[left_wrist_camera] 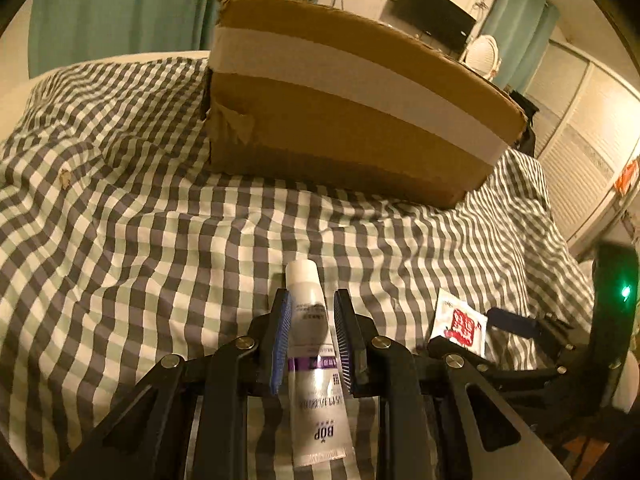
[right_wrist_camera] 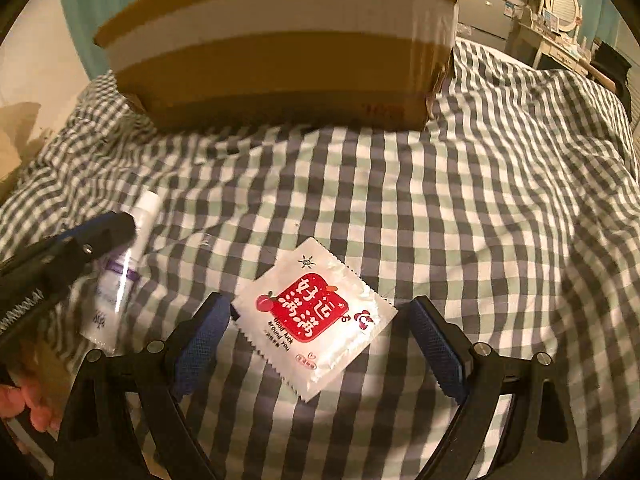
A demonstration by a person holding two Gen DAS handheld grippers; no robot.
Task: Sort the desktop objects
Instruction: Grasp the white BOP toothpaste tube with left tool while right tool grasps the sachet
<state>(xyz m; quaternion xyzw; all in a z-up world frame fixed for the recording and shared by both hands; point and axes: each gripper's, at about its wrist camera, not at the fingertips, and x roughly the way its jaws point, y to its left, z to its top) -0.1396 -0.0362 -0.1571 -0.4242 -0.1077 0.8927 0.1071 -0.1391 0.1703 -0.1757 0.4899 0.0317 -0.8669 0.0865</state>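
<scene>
Left wrist view: the left gripper [left_wrist_camera: 310, 312] is clamped on a white tube [left_wrist_camera: 314, 364], cap pointing away, blue pads pressing its sides; the tube is held above a checked bedspread [left_wrist_camera: 140, 240]. Towards the far edge of the bedspread sits a cardboard box [left_wrist_camera: 340, 120] banded with pale tape; its near side wall faces the camera and what it holds cannot be seen. A white sachet [left_wrist_camera: 460, 324] with a red label lies on the cloth near the right edge, beside the tip of the other gripper.

Right wrist view: the right gripper [right_wrist_camera: 320, 344] stands wide apart, one finger on each side of the sachet [right_wrist_camera: 316, 316], which lies flat on the bedspread [right_wrist_camera: 480, 220]; whether the pads touch it cannot be told. The tube [right_wrist_camera: 124, 276] shows at the left in the left gripper [right_wrist_camera: 92, 240]. Bare cloth lies open between the sachet and the box [right_wrist_camera: 280, 40]. Teal curtains, a dark screen and a dressing table with an oval mirror stand behind.
</scene>
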